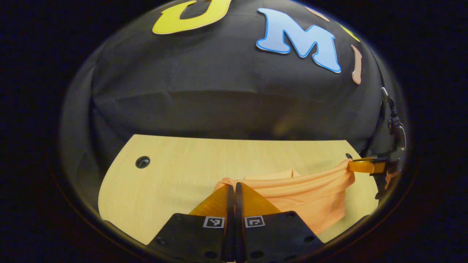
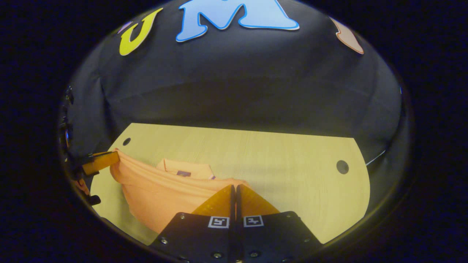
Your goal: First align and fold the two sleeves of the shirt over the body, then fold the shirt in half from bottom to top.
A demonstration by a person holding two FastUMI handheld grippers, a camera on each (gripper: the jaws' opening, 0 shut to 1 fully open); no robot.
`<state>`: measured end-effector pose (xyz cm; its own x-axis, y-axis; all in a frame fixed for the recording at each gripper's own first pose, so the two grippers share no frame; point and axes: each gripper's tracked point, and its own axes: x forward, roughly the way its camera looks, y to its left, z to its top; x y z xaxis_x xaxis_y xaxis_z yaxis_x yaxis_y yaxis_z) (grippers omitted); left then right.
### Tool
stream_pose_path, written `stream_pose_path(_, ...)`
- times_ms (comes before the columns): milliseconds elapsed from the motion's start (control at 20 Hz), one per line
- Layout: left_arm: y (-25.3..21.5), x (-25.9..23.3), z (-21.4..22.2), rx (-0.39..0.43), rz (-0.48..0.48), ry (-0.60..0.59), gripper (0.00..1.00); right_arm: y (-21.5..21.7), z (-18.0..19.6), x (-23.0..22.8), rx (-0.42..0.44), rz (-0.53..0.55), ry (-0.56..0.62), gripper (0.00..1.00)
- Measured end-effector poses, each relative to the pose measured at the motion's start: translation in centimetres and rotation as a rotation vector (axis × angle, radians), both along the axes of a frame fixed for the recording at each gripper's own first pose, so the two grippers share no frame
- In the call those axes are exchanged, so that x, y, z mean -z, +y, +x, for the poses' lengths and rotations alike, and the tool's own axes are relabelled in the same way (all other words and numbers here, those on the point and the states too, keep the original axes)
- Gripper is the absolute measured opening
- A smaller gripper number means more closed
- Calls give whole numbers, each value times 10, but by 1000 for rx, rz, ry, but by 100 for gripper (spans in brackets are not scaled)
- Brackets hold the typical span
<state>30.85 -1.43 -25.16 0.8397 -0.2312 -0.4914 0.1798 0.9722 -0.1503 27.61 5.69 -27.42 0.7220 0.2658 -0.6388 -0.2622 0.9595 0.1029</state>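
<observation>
Both grippers were clamped on the orange shirt (image 1: 310, 197), the left gripper (image 1: 234, 187) and right gripper (image 2: 234, 188) each pinching a corner of its edge. The cloth hung stretched between them above the wooden table (image 2: 285, 164), its collar (image 2: 186, 168) resting on the tabletop.

The shirt (image 1: 314, 197) is soft, matt knit cloth that drapes in smooth folds, with a flat collar (image 2: 186, 168) of the same cloth. The table (image 1: 175, 171) is pale wood-look laminate, smooth with a fine straight grain and a faint sheen. The left claw (image 1: 234, 191) body looks like matt hard plastic with small screw heads. The booth wall (image 2: 237, 91) is matt woven cloth, lightly creased.
</observation>
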Motion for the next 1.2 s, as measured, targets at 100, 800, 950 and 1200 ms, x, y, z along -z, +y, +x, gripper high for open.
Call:
stream_pose_path(100,-3,3,30,4,10,-35,6,1,21,10,12,13,-15,0)
stream_pose_path(800,-13,75,124,15,15,-120,5,1,102,100,46,69,-41,0)
stream_pose_path(950,-15,82,122,8,5,-113,5,0,102,98,49,60,-49,0)
stream_pose_path(1200,-16,91,110,13,70,-59,25,-1,99,98,46,31,-32,6)
